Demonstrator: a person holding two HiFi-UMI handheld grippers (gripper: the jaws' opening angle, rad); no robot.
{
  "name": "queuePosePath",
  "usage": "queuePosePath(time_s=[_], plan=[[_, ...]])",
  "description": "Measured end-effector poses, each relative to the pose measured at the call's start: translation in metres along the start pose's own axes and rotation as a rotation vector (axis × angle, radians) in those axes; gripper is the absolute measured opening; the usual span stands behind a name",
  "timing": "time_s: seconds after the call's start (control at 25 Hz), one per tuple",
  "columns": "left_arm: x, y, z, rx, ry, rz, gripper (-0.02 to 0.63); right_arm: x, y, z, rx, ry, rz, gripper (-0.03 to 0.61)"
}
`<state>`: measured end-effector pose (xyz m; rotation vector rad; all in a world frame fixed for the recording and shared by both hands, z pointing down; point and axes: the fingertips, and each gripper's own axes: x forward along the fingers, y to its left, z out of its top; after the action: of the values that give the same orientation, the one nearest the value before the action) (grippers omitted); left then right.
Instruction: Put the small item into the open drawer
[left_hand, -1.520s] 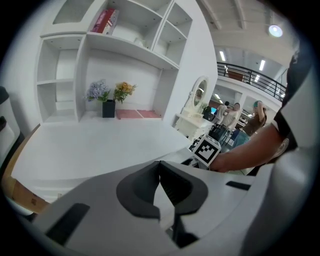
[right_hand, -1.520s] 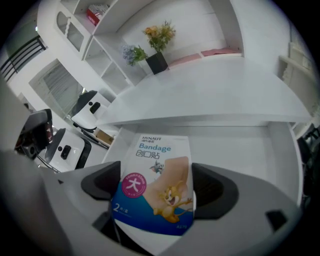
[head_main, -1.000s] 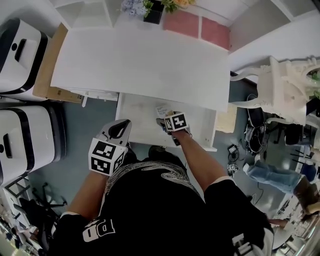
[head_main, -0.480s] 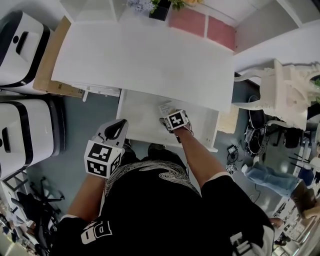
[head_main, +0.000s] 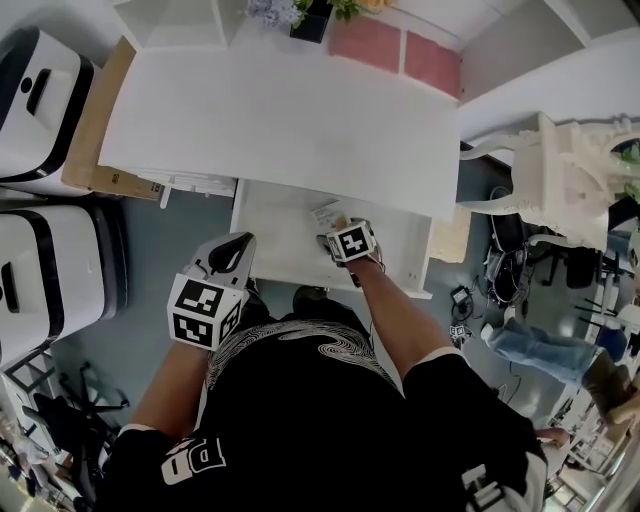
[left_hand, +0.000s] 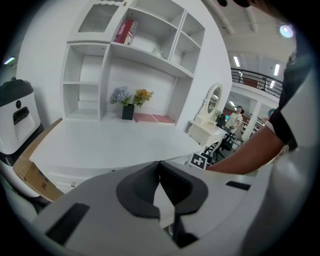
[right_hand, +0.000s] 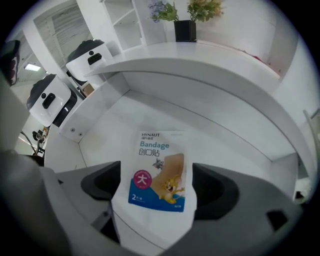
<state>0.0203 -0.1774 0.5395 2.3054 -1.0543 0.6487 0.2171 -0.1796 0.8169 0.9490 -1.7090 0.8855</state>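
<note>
A white bandage packet (right_hand: 157, 172) with a cartoon print sits between the jaws of my right gripper (right_hand: 156, 187), which is shut on it. In the head view this right gripper (head_main: 332, 238) holds the packet (head_main: 326, 214) over the open white drawer (head_main: 270, 235), just under the desk top's front edge. The drawer floor (right_hand: 125, 120) lies bare below the packet. My left gripper (head_main: 238, 248) hovers at the drawer's front left corner. It is shut, its jaws (left_hand: 159, 167) meeting at the tips with nothing between them.
The white desk top (head_main: 280, 120) overhangs the back of the drawer. Two white machines (head_main: 40, 90) (head_main: 50, 280) and a cardboard box (head_main: 95, 150) stand at the left. An ornate white chair (head_main: 570, 170) and cables are at the right. A flower pot (head_main: 305, 20) stands at the desk's back.
Almost nothing. The right gripper stays over the drawer with the packet in it, and the left gripper has shifted only slightly.
</note>
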Motion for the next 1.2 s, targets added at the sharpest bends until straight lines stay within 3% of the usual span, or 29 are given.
queuePosePath(time_s=[0.32,0.44,0.56,0.72,0.84,0.92,1.2], plan=[[0.000,-0.009,0.012,0.048,-0.022,-0.046,0.014,-0.052,0.010,0.023,0.107,-0.199,0.045,0.413],[0.003,-0.017,0.018,0.068,-0.032,-0.070,0.014,-0.089,0.009,0.038,0.187,-0.321,0.048,0.194],[0.004,-0.023,0.024,0.089,-0.040,-0.094,0.014,-0.124,0.013,0.047,0.337,-0.430,0.117,0.009],[0.006,-0.025,0.026,0.087,-0.041,-0.134,0.014,-0.165,0.027,0.063,0.524,-0.578,0.277,0.009],[0.006,-0.026,0.029,0.034,-0.051,-0.186,0.014,-0.201,0.037,0.078,0.576,-0.690,0.355,0.009],[0.005,-0.027,0.030,0.045,-0.057,-0.201,0.014,-0.224,0.043,0.086,0.576,-0.753,0.359,0.008],[-0.005,-0.034,0.036,0.110,-0.072,-0.278,0.014,-0.262,0.075,0.097,0.456,-0.849,0.247,0.006]])
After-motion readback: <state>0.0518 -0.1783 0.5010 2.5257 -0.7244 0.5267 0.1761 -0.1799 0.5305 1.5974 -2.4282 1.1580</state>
